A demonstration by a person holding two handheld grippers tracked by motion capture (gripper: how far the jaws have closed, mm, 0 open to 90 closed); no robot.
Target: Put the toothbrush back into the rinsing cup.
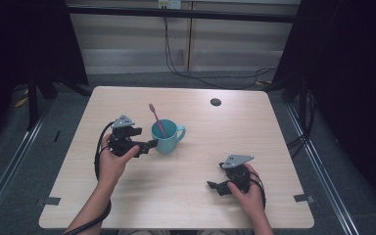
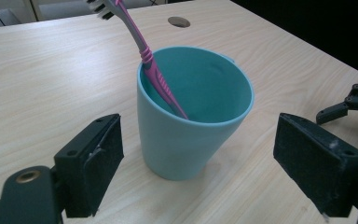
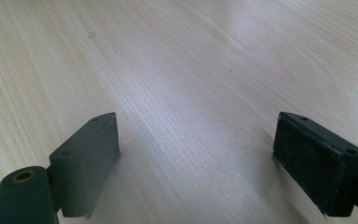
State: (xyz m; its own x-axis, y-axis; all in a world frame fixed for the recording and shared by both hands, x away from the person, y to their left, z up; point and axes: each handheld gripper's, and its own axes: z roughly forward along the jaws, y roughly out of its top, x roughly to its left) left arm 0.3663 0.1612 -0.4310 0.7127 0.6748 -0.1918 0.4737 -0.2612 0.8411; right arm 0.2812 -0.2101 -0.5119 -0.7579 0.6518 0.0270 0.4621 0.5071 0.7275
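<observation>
Standing apart, the left gripper [image 2: 198, 163] jaws flank a smooth teal cup [image 2: 193, 112] without touching it. A pink-and-grey toothbrush [image 2: 144, 56] leans inside, bristles cut off at the frame edge. The right gripper [image 3: 196, 163] jaws gape over pale wood-grain bench [image 3: 177, 70]. No legible markings.

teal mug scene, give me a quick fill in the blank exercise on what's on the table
1. The pink toothbrush stands inside the ____ mug.
2. The left tool has its jaws ____ on either side of the mug, with gaps between pads and mug.
3. In the right gripper view, the right tool has nothing but bare ____ between its jaws.
4. The toothbrush's bristle end points ____, out of the mug.

Missing words: teal; open; table; up
</observation>
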